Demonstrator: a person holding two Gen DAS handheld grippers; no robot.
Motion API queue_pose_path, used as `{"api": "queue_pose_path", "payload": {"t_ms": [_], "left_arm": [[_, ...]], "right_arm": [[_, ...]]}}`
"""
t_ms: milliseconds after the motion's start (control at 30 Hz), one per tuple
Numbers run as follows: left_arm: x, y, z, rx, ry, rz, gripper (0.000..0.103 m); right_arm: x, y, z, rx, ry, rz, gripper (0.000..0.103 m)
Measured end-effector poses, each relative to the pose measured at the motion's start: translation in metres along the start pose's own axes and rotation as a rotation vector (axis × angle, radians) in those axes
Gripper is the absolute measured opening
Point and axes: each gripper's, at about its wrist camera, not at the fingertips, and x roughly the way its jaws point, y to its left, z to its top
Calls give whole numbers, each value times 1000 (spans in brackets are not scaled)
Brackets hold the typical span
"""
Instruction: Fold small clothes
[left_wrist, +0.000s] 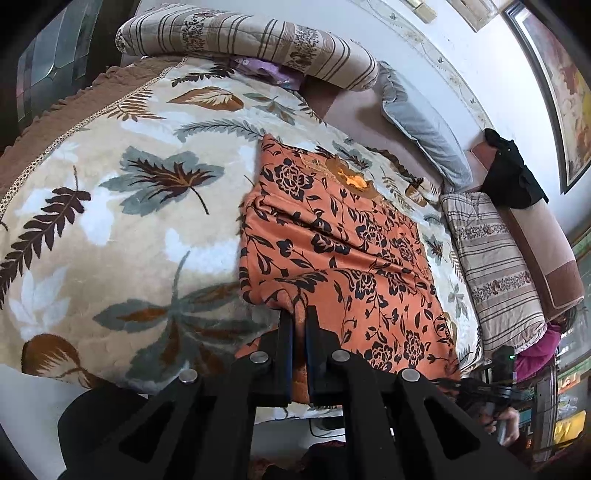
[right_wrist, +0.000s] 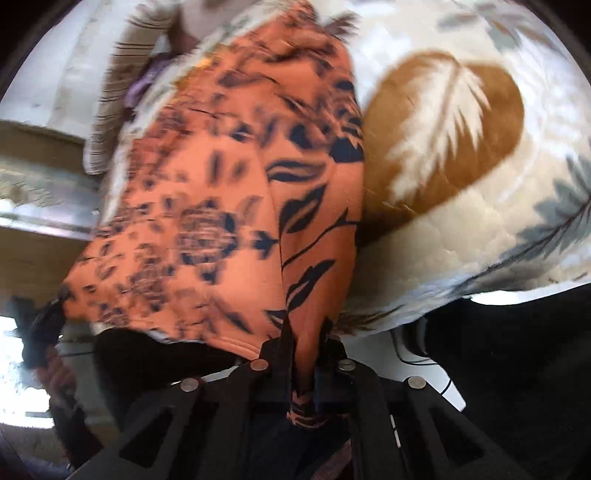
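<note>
**Ben:** What are you working on?

**Me:** An orange dress with black flowers. It lies long and flat on the leaf blanket that covers the bed. The near end hangs off the edge of the bed, toward me.

**Ben:** Are you holding it?

**Me:** Yes, with both tools. My left gripper is pinched tight on the near hem, at the left corner. My right gripper is pinched tight on the other near corner, and some cloth pokes down through its fingers.

**Ben:** So the dress is right at the tips?

**Me:** Right at the tips. From there it runs away from both tools, up the bed toward the gray pillow and the striped quilt.

**Ben:** What could go wrong?

**Me:** I think the cloth is smooth and slippery. If I pull fast, a corner could slide out of the fingers. If one hand lifts higher than the other, the fold could come out crooked. The blanket is fuzzy, so the dress may drag on it and bunch up in the middle. The right view is blurry, so I can't tell how much cloth that side has.
</note>
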Motion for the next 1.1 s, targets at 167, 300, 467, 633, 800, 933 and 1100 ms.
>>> {"api": "queue_pose_path", "payload": {"t_ms": [167, 300, 467, 633, 800, 933, 1100], "left_arm": [[-4, -6, 5, 20, -11, -12, 5], [-20, -10, 15, 12, -55, -45, 5], [-42, -18, 20, 22, -111, -63, 5], [-55, -20, 3, 9, -89, -68, 5], [-47, -22, -17, 21, -6, -48, 5], [-42, -21, -4, 12, -4, -57, 5], [-33, -24, 12, 38, 0, -38, 5]], "right_arm": [[-54, 26, 7, -75, -120, 138, 7], [-99, 38, 16, -102, -272, 234, 7], [-132, 44, 24, -122, -413, 285, 7], [-148, 32, 25, -89, -448, 262, 7], [-144, 12, 20, -35, -430, 240, 7], [-146, 16, 27, -48, -437, 270, 7], [-139, 33, 51, -119, -378, 114, 8]]}}
